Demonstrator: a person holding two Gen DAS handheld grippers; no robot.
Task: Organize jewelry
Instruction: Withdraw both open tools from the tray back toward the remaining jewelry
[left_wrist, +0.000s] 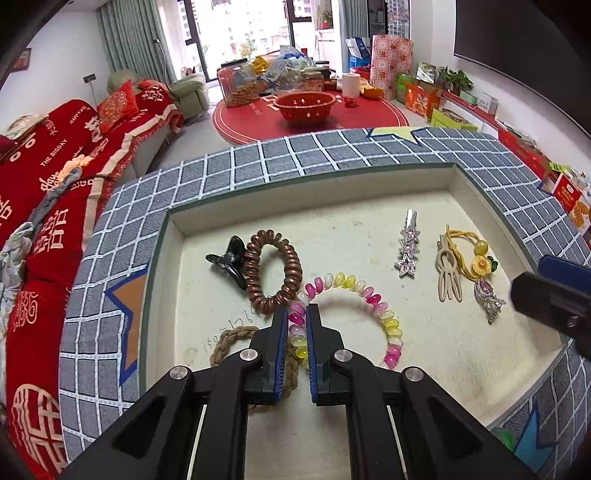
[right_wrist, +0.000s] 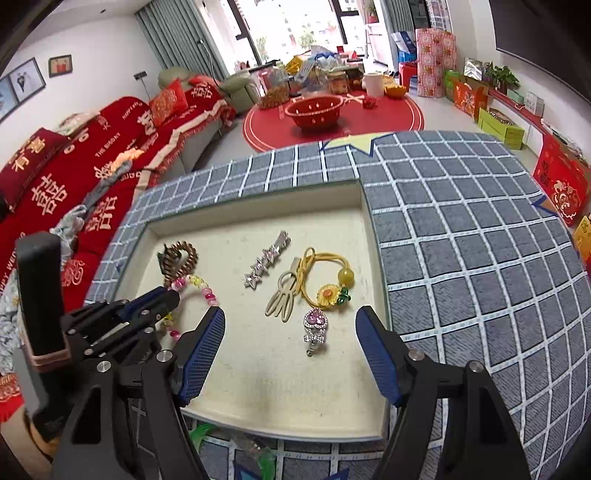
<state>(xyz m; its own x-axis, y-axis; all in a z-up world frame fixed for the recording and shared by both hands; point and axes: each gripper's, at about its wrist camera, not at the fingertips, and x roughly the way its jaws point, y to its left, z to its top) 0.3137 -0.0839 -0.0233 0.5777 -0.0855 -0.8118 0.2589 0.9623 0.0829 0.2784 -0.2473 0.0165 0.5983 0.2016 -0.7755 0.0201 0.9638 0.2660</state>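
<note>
A shallow cream tray (left_wrist: 369, 206) sits on a grey checked cloth. My left gripper (left_wrist: 297, 325) is shut on a pink and yellow spiral hair tie (left_wrist: 384, 314), also in the right wrist view (right_wrist: 207, 291). Beside it lie a brown spiral tie (left_wrist: 273, 273), a black claw clip (left_wrist: 229, 262) and a braided tan tie (left_wrist: 229, 343). My right gripper (right_wrist: 290, 328) is open above a pink jewelled brooch (right_wrist: 316, 325). A star clip (right_wrist: 266, 264), a beige clip (right_wrist: 282, 299) and a yellow flower tie (right_wrist: 328, 284) lie ahead of it.
The tray (right_wrist: 258, 206) has raised walls. The checked cloth (right_wrist: 480, 258) spreads to the right. A red sofa (left_wrist: 55, 177) is on the left. A red round table (left_wrist: 314, 114) with a red colander stands beyond.
</note>
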